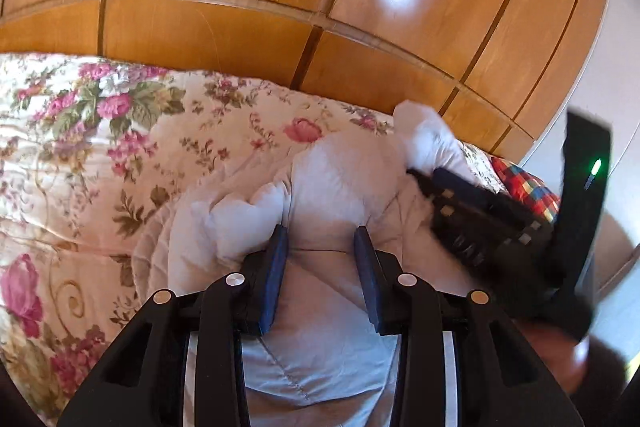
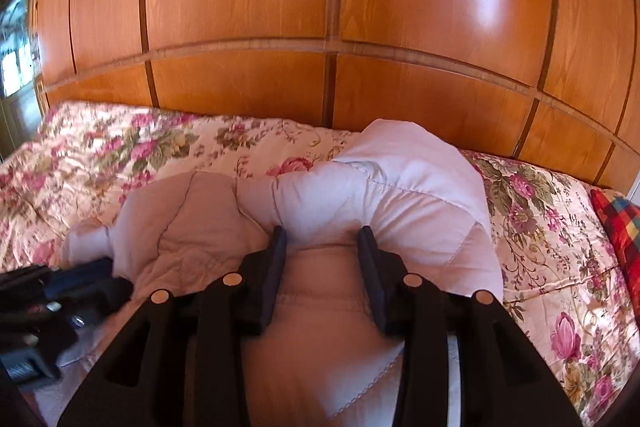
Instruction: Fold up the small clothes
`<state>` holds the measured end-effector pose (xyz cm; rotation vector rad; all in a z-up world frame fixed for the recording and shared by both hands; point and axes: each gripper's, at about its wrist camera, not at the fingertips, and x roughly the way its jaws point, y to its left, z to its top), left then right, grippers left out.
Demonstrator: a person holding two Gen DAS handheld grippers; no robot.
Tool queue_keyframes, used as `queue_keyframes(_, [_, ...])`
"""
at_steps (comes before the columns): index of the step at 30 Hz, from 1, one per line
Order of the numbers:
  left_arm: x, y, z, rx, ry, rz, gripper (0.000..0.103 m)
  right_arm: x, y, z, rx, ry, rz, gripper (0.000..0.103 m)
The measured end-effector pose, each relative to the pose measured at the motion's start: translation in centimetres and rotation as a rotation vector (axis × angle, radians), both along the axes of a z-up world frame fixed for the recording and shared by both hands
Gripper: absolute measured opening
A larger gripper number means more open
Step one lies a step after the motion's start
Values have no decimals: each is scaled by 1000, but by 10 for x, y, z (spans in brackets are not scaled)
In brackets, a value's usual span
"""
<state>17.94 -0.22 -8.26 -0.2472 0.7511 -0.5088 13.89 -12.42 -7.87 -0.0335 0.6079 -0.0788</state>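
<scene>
A pale lilac quilted garment point(image 1: 336, 183) lies bunched on a floral bedspread point(image 1: 80, 163). My left gripper point(image 1: 321, 231) is open, its jaws set apart with a fold of the garment between them; I cannot tell if they touch it. My right gripper point(image 2: 321, 231) is also open, its jaws straddling a puffy roll of the same garment point(image 2: 392, 179). The right gripper shows in the left wrist view point(image 1: 480, 215) on the garment's right side. The left gripper shows in the right wrist view point(image 2: 60, 303) at the garment's left.
A glossy wooden wardrobe point(image 2: 320, 27) rises right behind the bed. A red, blue and yellow checked cloth point(image 2: 618, 227) lies at the bed's right end. The floral bedspread point(image 2: 560, 227) spreads to both sides of the garment.
</scene>
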Motion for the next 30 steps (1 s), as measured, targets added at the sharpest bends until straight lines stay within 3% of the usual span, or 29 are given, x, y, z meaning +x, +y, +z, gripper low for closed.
queue_keyframes(3, [10, 10, -16, -71, 41, -10, 35, 11, 1, -6, -6, 19, -6, 37])
queue_keyframes(9, [9, 10, -17, -80, 35, -12, 35, 5, 4, -5, -26, -4, -13, 39])
queue_keyframes(12, [1, 14, -9, -84, 32, -10, 35, -3, 2, 3, -31, 3, -11, 52])
queue_keyframes(14, [-6, 15, -2, -65, 31, -9, 35, -11, -1, 11, -34, 9, -25, 74])
queue_keyframes(16, [-15, 18, 6, -56, 26, -5, 44, -21, -5, 18, -21, 7, -38, 82])
queue_keyframes(18, [-25, 20, 12, -63, 18, -10, 61, -34, -11, 26, 13, 3, -32, 82])
queue_keyframes(21, [-40, 19, 17, -23, -16, -16, 71, -52, -15, 33, 6, 7, -50, 86])
queue_keyframes(25, [-53, 20, 14, 17, -35, -10, 74, -75, -19, 37, 19, 4, -64, 94])
queue_keyframes(30, [-58, 33, 4, -15, 9, 4, 82, -94, -20, 32, 27, 31, -81, 98])
